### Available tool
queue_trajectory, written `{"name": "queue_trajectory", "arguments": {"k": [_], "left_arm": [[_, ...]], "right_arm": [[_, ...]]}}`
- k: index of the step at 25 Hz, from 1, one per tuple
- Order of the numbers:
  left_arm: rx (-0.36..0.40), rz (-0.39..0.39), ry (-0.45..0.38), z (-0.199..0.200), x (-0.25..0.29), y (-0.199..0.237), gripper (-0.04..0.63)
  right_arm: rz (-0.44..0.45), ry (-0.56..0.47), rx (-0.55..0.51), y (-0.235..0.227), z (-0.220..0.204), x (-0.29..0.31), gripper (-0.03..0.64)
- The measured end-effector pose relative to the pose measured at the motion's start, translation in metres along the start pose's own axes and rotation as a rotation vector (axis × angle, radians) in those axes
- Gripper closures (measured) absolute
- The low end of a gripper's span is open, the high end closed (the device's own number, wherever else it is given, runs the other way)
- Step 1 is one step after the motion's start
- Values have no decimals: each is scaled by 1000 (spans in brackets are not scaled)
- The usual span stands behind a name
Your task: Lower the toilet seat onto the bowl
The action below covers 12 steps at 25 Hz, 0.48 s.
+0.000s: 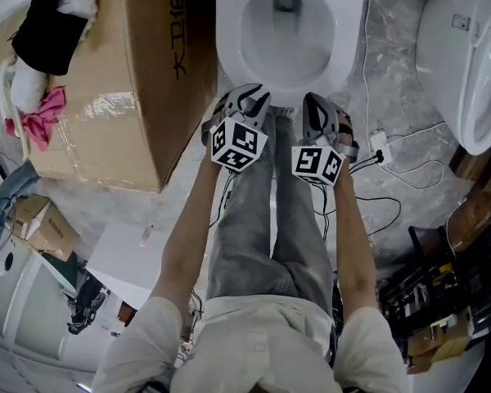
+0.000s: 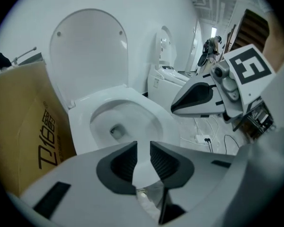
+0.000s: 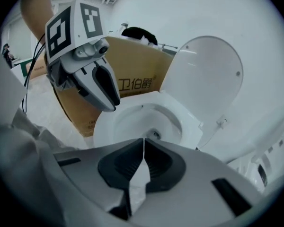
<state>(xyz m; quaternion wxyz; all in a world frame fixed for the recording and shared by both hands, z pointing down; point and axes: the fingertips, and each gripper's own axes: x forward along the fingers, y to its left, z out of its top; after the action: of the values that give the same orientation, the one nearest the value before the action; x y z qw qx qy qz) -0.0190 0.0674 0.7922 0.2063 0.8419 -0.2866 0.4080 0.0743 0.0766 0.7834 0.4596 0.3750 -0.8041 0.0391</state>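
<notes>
The white toilet bowl [image 1: 345, 39] stands at the top centre of the head view, just beyond both grippers. Behind the bowl a solid white lid [image 2: 90, 51] stands upright; it is also in the right gripper view [image 3: 208, 79]. I cannot tell whether a seat ring lies on the rim [image 3: 180, 109]. My left gripper [image 1: 250, 98] hovers before the bowl's front edge; its jaws [image 2: 143, 148] stand a little apart with nothing between them. Beside it, my right gripper [image 1: 315, 105] has its tips [image 3: 143, 148] touching, holding nothing.
A big cardboard box [image 1: 123, 72] stands tight against the bowl's left side. A second white toilet [image 1: 466, 64] is at the right. Cables and a plug [image 1: 380, 146] lie on the marble floor to the right. A white box [image 1: 139, 252] and clutter sit lower down.
</notes>
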Motion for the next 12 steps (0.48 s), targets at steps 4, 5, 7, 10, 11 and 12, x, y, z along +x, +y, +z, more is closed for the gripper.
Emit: {"name": "queue_trajectory", "arguments": {"k": [4,5,7,10,11,12], "left_arm": [[-33,33,-104,38,-25,12,537],[-41,41,-133,48,-32,14,551],[-56,57,-189,67,-47,17,574],[-72,78,-252,87,-67,21,581],[-76,84,-267,91,-72,22,581],[-80,89,-279,95,-76,22,581]], "right_arm": [[-19,-92,82,-30,41,-22,609],[-14,-113,98,-35,50,-29,611],[-10,-153,155,-48,65,-44,612],[-34,-200,249,-70,90,-63,612],[-41,-211,247,-76,97,-67,612],[-46,-221,234,-81,103,-71,612]]}}
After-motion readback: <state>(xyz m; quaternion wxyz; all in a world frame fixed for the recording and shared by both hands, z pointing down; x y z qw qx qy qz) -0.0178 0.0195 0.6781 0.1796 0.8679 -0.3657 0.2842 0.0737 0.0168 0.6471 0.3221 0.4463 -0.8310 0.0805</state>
